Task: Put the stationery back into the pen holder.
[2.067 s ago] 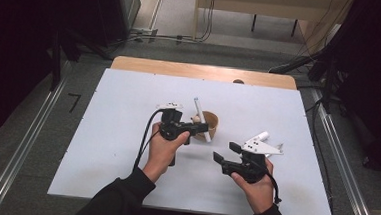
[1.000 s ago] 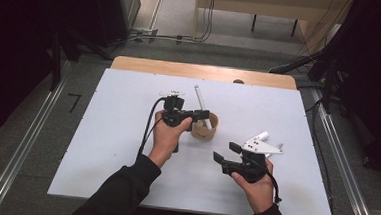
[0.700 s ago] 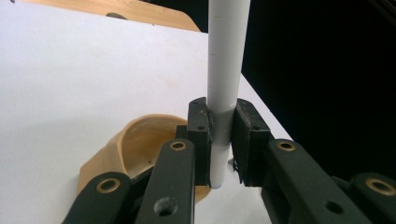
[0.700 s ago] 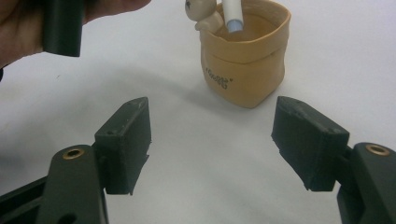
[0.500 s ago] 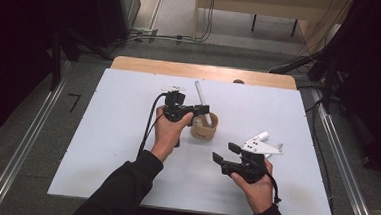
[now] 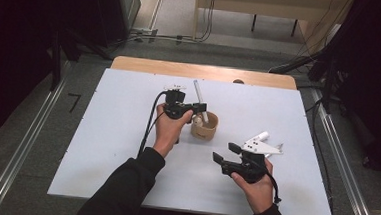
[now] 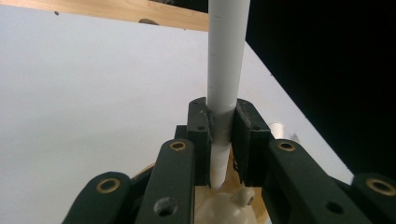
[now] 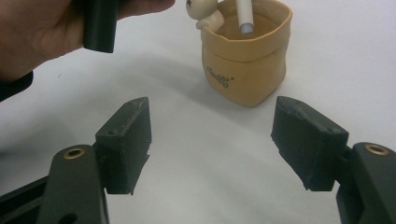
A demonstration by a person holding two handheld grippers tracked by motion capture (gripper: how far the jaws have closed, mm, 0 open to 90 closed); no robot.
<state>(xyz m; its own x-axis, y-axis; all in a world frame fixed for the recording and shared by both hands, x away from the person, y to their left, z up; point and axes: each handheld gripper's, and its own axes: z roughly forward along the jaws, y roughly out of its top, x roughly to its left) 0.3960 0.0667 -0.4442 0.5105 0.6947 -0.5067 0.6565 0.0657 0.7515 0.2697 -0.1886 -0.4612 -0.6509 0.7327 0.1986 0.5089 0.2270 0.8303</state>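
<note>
Pale blue-white tabletop [image 6: 127, 133] with wooden far edge, grey floor, dark surrounds, left gripper [image 6: 198, 108] clamped on slim white plastic tube [image 6: 199, 99] above tan soft pouch-like cup [image 6: 204, 128] mid-table, right gripper [image 6: 224, 153] low near front, jaws apart, nothing between.

My left claw [image 7: 220, 140] is squeezed tight on a long white stick [image 7: 227, 70]. The stick stands almost straight up between my two black jaws. Its round tip pokes out just below them. Right under the tip I see a little cream toy [image 7: 229, 205]. Behind is the white table [image 7: 93, 93], with a strip of wood along its far edge.
</note>
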